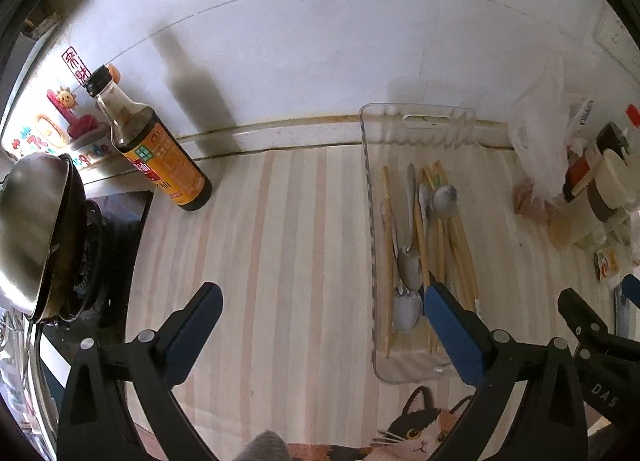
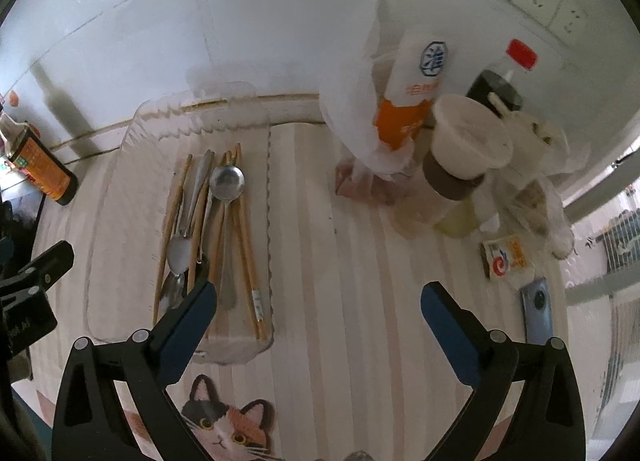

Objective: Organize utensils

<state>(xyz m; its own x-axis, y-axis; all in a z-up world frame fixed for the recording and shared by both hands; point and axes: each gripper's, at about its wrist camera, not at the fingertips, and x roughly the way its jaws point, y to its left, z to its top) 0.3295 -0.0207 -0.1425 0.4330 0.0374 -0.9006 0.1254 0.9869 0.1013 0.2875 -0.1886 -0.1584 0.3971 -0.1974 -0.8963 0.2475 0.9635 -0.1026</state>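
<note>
Left wrist view: chopsticks (image 1: 440, 229) and spoons (image 1: 408, 265) are being kept lengthwise in the clear tray (image 1: 370, 221); both grippers' fingers (image 1: 448, 321) are being held wide, empty.

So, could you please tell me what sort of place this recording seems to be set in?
Most likely a home kitchen counter. A wok sits on a gas stove at one end, a soy sauce bottle stands by the tiled wall, and a clear tray holds chopsticks and spoons.
</note>
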